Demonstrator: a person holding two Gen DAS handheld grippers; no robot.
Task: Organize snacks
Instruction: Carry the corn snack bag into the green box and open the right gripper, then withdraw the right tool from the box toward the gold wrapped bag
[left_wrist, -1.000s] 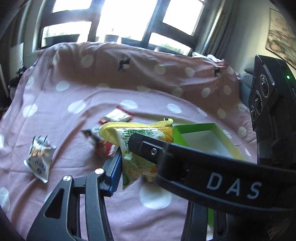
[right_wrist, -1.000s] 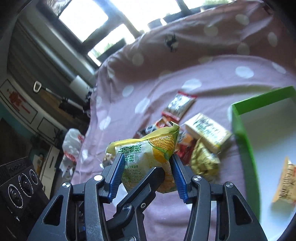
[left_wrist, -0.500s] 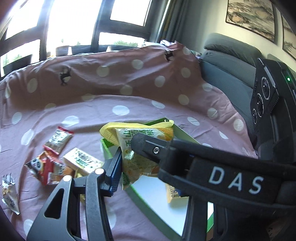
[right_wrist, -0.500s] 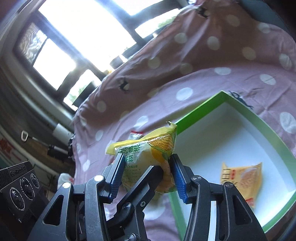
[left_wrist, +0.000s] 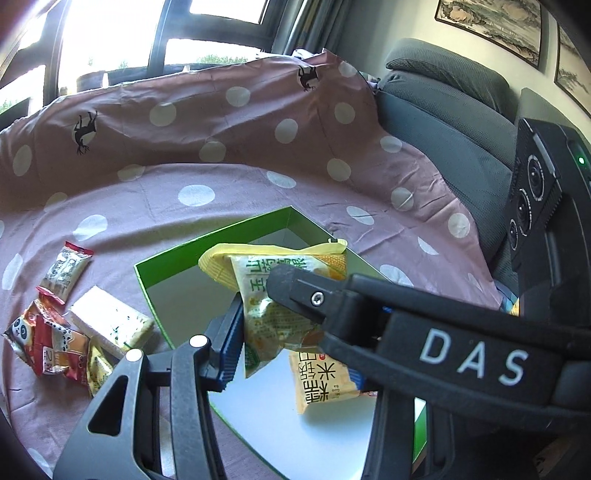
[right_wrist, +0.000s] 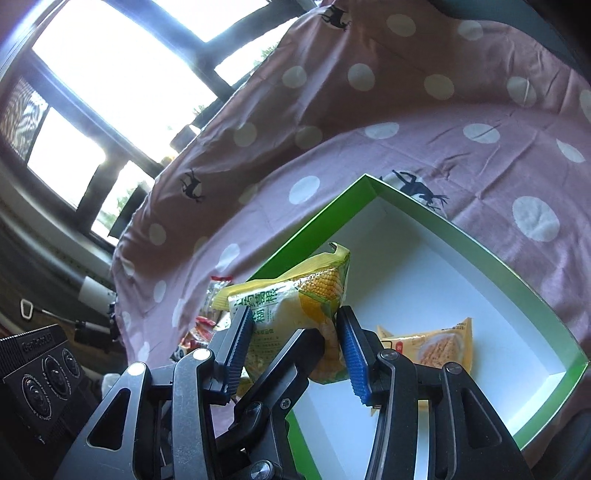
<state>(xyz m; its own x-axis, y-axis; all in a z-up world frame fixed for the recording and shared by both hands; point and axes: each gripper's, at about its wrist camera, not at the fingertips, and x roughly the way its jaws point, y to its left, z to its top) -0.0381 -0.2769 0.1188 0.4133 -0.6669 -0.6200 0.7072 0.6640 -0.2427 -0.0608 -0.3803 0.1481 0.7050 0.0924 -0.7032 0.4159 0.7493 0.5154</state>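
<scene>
moved: corn packet (right_wrist: 295, 314) now over green box (right_wrist: 480, 251) | both jaws clamped on it | box: orange packet (right_wrist: 432, 347)

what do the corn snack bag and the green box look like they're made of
Corn snack bag: looks like thin glossy plastic film, going by its crinkles, sheen and crimped top seal. Green box: probably matte cardboard or paperboard, with thin straight walls, sharp folded corners and a plain white inside.

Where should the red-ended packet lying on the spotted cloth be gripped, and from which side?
Grip the red-ended packet across its narrow middle, coming from straight above. It lies flat on the spotted cloth, long and slim, with both long edges free, so a pinch across the width probably holds best.
</scene>
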